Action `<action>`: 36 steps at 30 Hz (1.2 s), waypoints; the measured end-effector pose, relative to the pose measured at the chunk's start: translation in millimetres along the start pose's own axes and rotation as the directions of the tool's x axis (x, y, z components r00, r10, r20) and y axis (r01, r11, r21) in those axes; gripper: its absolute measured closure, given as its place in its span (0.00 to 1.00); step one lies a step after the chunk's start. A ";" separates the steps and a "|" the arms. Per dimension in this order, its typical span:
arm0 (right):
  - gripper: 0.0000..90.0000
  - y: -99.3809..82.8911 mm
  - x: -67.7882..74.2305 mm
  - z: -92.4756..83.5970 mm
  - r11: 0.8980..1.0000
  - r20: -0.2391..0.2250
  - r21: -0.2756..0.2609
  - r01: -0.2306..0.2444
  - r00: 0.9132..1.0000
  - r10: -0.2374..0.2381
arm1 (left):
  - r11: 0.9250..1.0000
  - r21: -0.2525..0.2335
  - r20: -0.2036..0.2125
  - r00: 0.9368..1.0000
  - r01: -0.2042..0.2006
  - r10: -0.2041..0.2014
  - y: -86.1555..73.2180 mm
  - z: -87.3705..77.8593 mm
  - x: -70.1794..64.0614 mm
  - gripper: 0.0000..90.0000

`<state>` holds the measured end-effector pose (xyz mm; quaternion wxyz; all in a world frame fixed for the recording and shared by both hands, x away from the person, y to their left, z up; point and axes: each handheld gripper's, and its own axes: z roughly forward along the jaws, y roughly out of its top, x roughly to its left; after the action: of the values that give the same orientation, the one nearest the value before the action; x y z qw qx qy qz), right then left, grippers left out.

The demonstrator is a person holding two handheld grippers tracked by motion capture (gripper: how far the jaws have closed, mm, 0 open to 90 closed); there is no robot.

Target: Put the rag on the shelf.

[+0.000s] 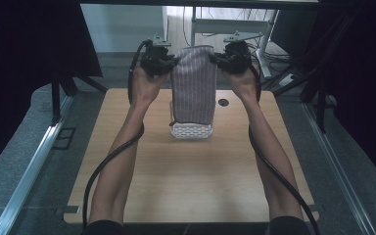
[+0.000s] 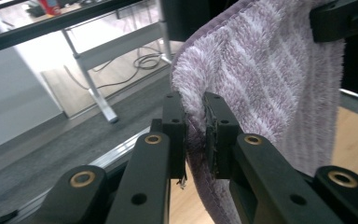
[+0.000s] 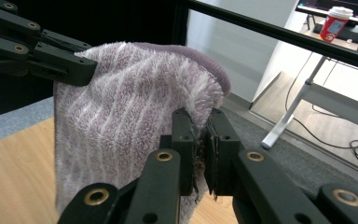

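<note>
You've got the purple striped towel (image 1: 194, 83) hanging between both tongs, lifted over the wooden table (image 1: 191, 176). Your left gripper (image 2: 196, 135) pinches one top corner, your right gripper (image 3: 199, 149) the other. Its bottom edge drapes over the white basket (image 1: 191, 130) behind your forearms.

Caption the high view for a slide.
Both tools, left and right, hold a striped towel up above a white basket.

Left gripper (image 1: 169, 62) and right gripper (image 1: 219, 58) raised, apparently clamped shut.
</note>
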<state>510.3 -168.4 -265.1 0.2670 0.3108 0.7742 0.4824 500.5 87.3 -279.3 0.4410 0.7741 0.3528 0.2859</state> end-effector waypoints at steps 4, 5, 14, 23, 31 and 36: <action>0.93 -4.5 -3.9 12.2 1.000 0.015 0.008 -0.005 1.000 0.005 | 1.000 0.015 -0.038 0.999 -0.014 0.014 -3.0 12.8 1.0 0.89; 0.93 -5.9 -4.9 15.7 1.000 0.020 0.013 -0.003 1.000 0.003 | 1.000 0.017 -0.044 0.999 -0.015 0.016 -4.5 16.2 1.4 0.89; 0.93 -21.9 -15.5 46.3 0.997 0.044 0.069 -0.035 0.999 0.032 | 0.996 0.083 -0.106 0.993 -0.038 0.047 -15.3 47.2 4.1 0.88; 0.92 -44.9 -18.1 73.5 0.985 0.052 0.162 -0.053 0.998 0.046 | 0.981 0.194 -0.094 0.995 -0.016 0.034 -39.1 76.2 4.4 0.87; 0.86 -64.1 -17.0 85.8 0.966 0.038 0.249 -0.065 0.998 0.058 | 0.964 0.268 -0.057 0.998 0.010 0.006 -55.7 86.5 4.1 0.80; 0.74 -70.6 -18.1 85.8 0.962 0.026 0.259 -0.089 0.996 0.085 | 0.963 0.262 -0.042 0.998 0.055 -0.045 -60.9 83.1 9.5 0.59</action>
<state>567.7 -156.0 -361.2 0.2082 0.3801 0.8145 0.3858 550.8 76.9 -369.1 0.3350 0.8115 0.4149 0.2390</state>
